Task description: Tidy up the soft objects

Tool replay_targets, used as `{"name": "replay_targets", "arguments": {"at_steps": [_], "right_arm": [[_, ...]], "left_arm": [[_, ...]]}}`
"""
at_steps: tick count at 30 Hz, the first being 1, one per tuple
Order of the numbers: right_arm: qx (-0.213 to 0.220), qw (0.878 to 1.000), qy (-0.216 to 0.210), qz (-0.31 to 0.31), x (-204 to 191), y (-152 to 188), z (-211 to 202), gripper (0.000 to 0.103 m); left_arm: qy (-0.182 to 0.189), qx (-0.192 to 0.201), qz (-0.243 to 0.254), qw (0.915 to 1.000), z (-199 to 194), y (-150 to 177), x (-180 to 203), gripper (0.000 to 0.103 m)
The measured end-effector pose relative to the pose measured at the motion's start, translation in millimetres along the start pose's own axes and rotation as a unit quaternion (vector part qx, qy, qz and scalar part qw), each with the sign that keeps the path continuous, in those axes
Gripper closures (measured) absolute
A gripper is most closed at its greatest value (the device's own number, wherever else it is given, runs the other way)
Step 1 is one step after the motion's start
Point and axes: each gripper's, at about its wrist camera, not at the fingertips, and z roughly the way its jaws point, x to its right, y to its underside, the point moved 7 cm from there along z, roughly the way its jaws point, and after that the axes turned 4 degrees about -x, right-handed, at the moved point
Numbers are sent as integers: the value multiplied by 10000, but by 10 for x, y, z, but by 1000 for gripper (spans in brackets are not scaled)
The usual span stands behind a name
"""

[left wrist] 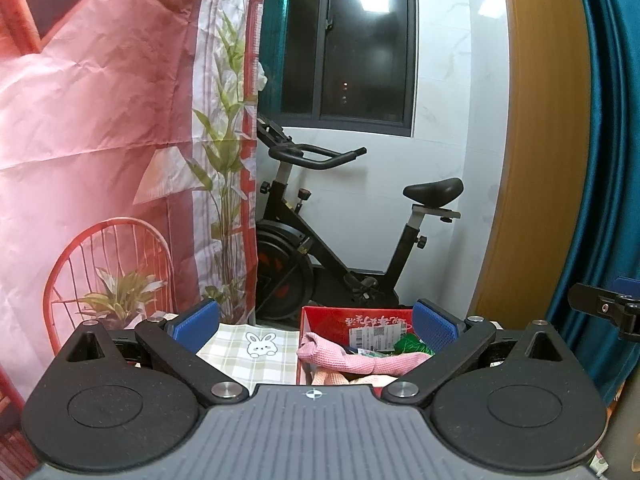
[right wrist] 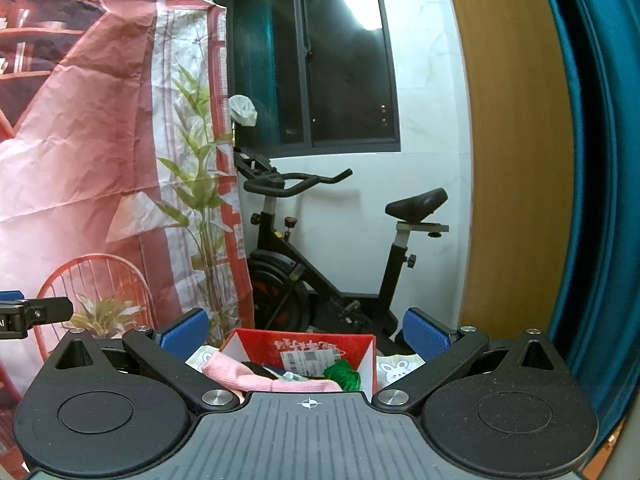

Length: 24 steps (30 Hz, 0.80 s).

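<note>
Left gripper: the left gripper (left wrist: 314, 326) has its blue pads (left wrist: 434, 326) spread wide apart with nothing between them; it hangs above the table, level with the near side of the box.
Right gripper: the right gripper (right wrist: 306, 334) is likewise spread wide and empty, its blue pads (right wrist: 424, 338) on either side of the box in its own view.
Soft things: a pink cloth (left wrist: 352, 360) lies draped over the front of a red box (left wrist: 356, 322), with a green fluffy bundle (left wrist: 408, 346) behind it toward the right; a white printed label (left wrist: 374, 336) sits on the box's inner back wall.
Box position: the red box stands on the table, on its right half in the left view.
Surface: the table is covered by a pale checked cloth (left wrist: 256, 356) printed with white rabbits (left wrist: 260, 345); the cloth shows on both sides of the box in the right view.
Room, left: a creased red and white hanging (left wrist: 100, 140), printed with a chair and green plants, fills the left side.
Room, middle: a black exercise bike (left wrist: 320, 248) stands on the floor behind the table, against a white wall under a dark window (left wrist: 348, 44).
Room, right: a wooden panel (left wrist: 532, 140) and a teal curtain (left wrist: 608, 140) close the right side.
</note>
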Motion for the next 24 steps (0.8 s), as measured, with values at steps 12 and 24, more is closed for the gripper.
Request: {"name": "replay_targets", "arguments": {"at_steps": [12,24], "right_arm": [[-21,10000,77,-12,20,-8,29,0],[-14,10000,73,-39,35,17,30,0]], "left_arm": [[18,-65,-88,9999,21,-4,5,0],[10,-102,-155,9998,30,16,-12,0]]}}
